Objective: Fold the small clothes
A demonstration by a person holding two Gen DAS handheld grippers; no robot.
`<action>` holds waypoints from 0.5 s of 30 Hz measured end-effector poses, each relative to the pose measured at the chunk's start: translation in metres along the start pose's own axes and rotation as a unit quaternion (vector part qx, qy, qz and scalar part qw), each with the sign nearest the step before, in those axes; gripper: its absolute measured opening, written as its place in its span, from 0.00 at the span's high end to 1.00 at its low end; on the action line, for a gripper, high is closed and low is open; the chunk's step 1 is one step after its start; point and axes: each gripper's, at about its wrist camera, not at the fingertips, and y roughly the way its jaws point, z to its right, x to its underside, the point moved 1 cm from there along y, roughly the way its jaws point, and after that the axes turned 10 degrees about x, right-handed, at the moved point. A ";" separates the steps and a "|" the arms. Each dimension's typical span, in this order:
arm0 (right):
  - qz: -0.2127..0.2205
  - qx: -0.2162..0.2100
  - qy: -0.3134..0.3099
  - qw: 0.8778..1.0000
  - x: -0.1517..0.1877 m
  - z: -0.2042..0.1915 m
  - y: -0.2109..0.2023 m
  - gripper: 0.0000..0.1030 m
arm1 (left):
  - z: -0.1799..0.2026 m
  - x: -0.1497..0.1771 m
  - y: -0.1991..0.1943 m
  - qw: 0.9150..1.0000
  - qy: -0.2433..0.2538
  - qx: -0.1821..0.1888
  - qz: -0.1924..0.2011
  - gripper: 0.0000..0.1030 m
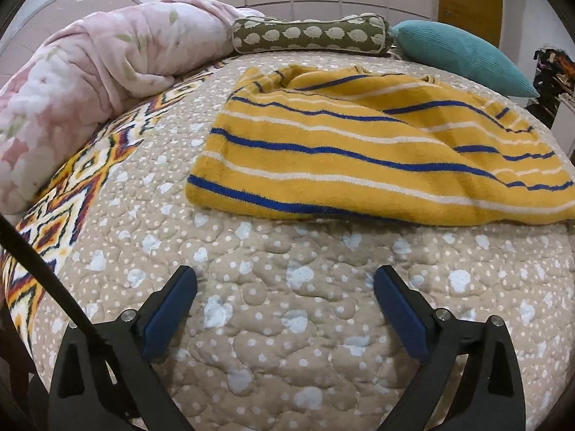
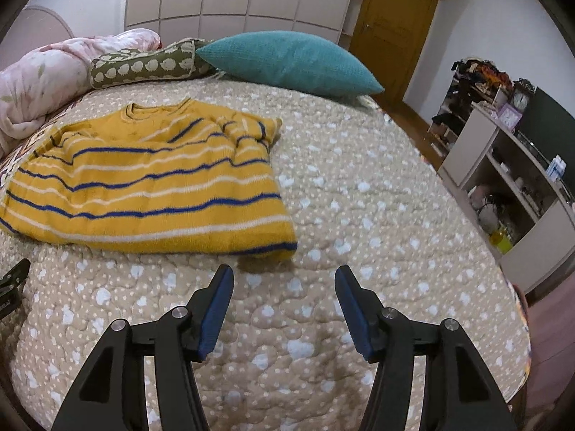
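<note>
A yellow sweater [image 1: 359, 151] with blue and white stripes lies on the beige dotted quilt [image 1: 273, 323], its sleeves folded in over the body. It also shows in the right wrist view [image 2: 151, 194], collar toward the pillows. My left gripper [image 1: 285, 280] is open and empty, hovering over the quilt just short of the sweater's hem. My right gripper [image 2: 284, 280] is open and empty, near the sweater's near right hem corner. The tip of the left gripper shows at the left edge of the right wrist view [image 2: 12, 280].
A pink rolled blanket [image 1: 90, 82], a green bolster [image 1: 309, 34] and a teal pillow [image 2: 291, 61] lie at the head of the bed. A patterned throw [image 1: 72, 194] lies along the left side. White shelves [image 2: 510, 179] stand right of the bed.
</note>
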 end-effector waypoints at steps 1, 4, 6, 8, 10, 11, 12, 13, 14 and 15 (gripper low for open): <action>-0.002 -0.001 -0.001 1.000 0.001 -0.001 0.001 0.37 | 0.000 0.000 0.000 1.000 0.000 0.000 0.000 0.04; -0.010 -0.010 -0.004 1.000 0.009 -0.007 0.006 0.36 | 0.000 0.001 0.001 1.000 -0.001 0.001 0.001 0.03; -0.018 -0.018 -0.004 1.000 0.016 -0.012 0.011 0.36 | 0.001 0.001 0.001 1.000 0.000 0.001 0.004 0.03; -0.026 -0.022 -0.004 0.999 0.024 -0.017 0.017 0.36 | 0.001 0.001 0.001 1.000 0.001 -0.001 0.005 0.03; -0.026 -0.018 -0.005 0.999 0.029 -0.022 0.022 0.34 | 0.001 0.000 0.000 1.000 0.001 -0.002 0.006 0.03; -0.020 -0.013 -0.004 1.000 0.030 -0.023 0.022 0.32 | 0.001 0.000 0.001 1.000 0.001 -0.001 0.007 0.03; -0.014 -0.009 -0.003 1.000 0.031 -0.024 0.022 0.29 | 0.001 0.000 0.001 1.000 0.001 -0.001 0.008 0.03; -0.010 -0.004 -0.004 1.000 0.031 -0.025 0.022 0.28 | 0.001 0.000 0.000 1.000 0.001 -0.001 0.008 0.03; -0.008 0.000 -0.003 1.000 0.032 -0.025 0.024 0.26 | 0.001 0.000 0.000 1.000 0.001 -0.001 0.007 0.03; -0.006 0.000 0.000 1.000 0.032 -0.024 0.026 0.24 | 0.001 0.000 0.000 1.000 0.001 -0.001 0.007 0.03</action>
